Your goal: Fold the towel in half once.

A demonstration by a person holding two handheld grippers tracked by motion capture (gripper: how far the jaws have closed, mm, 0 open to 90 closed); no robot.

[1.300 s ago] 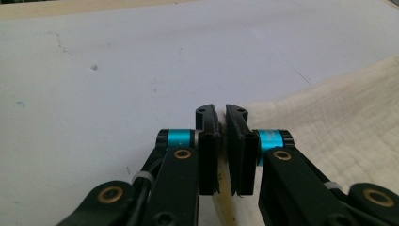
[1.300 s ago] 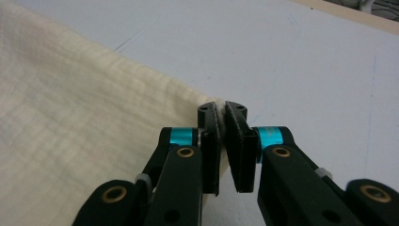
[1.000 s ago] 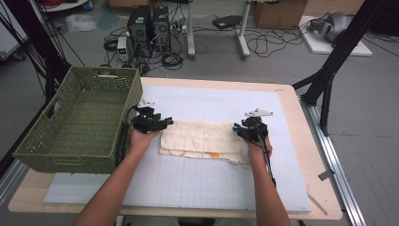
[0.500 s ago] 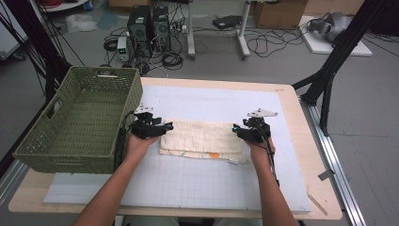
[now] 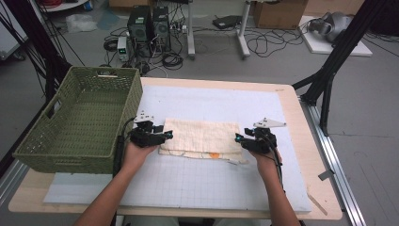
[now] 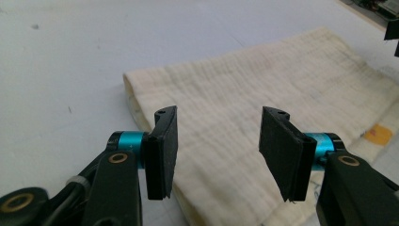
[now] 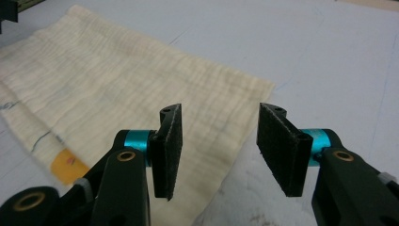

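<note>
I have the folded cream cloth (image 5: 200,137) lying flat on the tabletop (image 5: 291,108), near the middle, with my left claw (image 5: 165,136) at its left end and my right claw (image 5: 239,139) at its right end. Both claws are spread with nothing pinched; the left one has just been closing a little over the cloth's folded left edge, with only fabric below the gap, not between the pads. My worry is that I catch just the top layer on one side, so the fold peels open when I lift, or that the two ends rise unevenly and the lower layer with the orange patch (image 5: 214,155) sags out at the near edge. The green woven basket (image 5: 80,122) sits at the far left, and I judge it empty, though its near wall hides part of the floor.
</note>
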